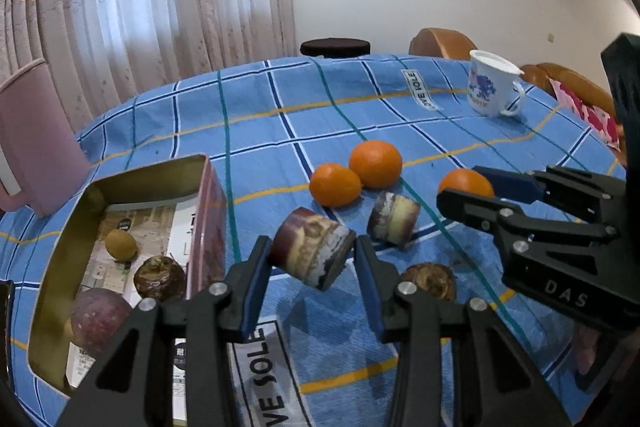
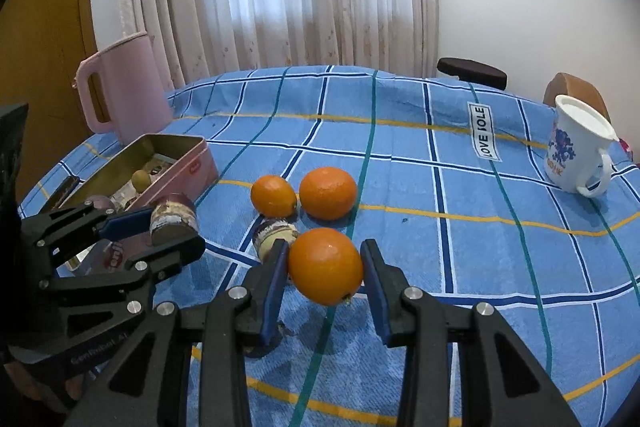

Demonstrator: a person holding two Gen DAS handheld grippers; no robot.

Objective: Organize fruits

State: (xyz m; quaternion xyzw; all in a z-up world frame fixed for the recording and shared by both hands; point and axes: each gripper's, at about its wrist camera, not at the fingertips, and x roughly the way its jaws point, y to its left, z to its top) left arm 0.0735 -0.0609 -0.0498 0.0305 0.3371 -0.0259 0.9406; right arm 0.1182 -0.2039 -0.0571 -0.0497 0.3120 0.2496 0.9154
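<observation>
Blue checked cloth covers the tabletop (image 2: 460, 187), w/ all fruit laid on its near half. The open tin (image 1: 120, 183) sits at the left edge, gold inside, its long axis running near-to-far in the left wrist view; a purple fruit, a brown bulb and a small yellow-brown fruit are seen inside it, w/ paper under them. The tin lies left of the left tongs (image 1: 314, 261), just beside them, so that side is judged nearer for any drop into it.

The left tongs are pinched on a cane piece (image 1: 314, 251), a short purple-brown cylinder held clear of the cloth. Its long axis is tilted, cut end pointing down and to the right, roughly across the fingers. A second cane piece (image 1: 394, 217) lies on the cloth beyond, axis approx. sideways, cut face toward the camera.

The right tongs (image 2: 325, 267) are closed on an orange (image 2: 325, 265), lifted off the cloth, stem nub pointing down-right; being near round, no long axis matters. Two more oranges (image 2: 304, 195) rest touching each other, further out, nearer the right tongs.

A brown bulb (image 1: 430, 279) lies on the cloth just right of the left tongs. Pink jug (image 2: 124, 87) and white mug (image 2: 576, 147) stand well apart at the far sides.
</observation>
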